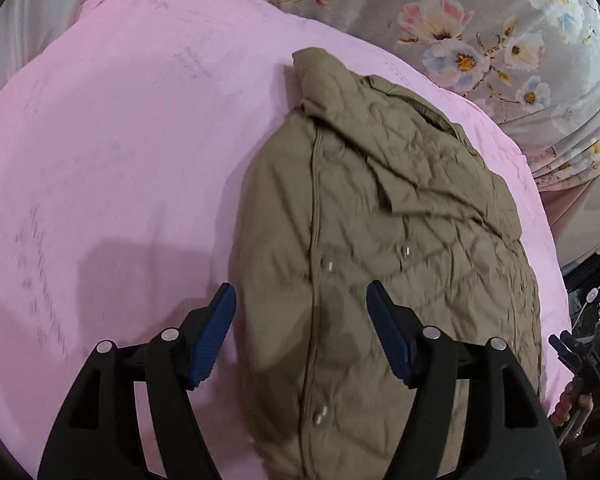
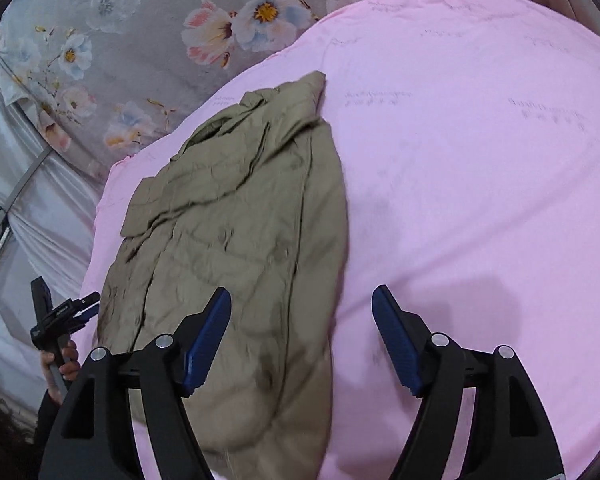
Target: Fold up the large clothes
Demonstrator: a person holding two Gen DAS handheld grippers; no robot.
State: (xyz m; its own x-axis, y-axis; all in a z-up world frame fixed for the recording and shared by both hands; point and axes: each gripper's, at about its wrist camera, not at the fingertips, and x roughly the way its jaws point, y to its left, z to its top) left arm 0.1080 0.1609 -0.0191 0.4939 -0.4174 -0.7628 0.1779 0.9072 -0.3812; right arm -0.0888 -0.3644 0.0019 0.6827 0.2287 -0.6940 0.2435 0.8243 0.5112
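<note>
Black grippers (image 1: 300,300), blue ribbed fingers (image 2: 208,340), silver screws

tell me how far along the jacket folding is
Done, it seems: the olive quilted jacket lies on the pink sheet as a long narrow bundle, its sides apparently folded in. In hand: nothing; the left gripper and right gripper both hover above it with jaws apart and empty. Left, probably: the jacket is still long, so folding it across its length to make a compact stack.

Soft indoor light, fairly even. Gripper shadows fall on the pink sheet (image 1: 112,152). Jacket (image 1: 380,240) is motion-blurred, and fisheye warps the edges into dark corners.
</note>
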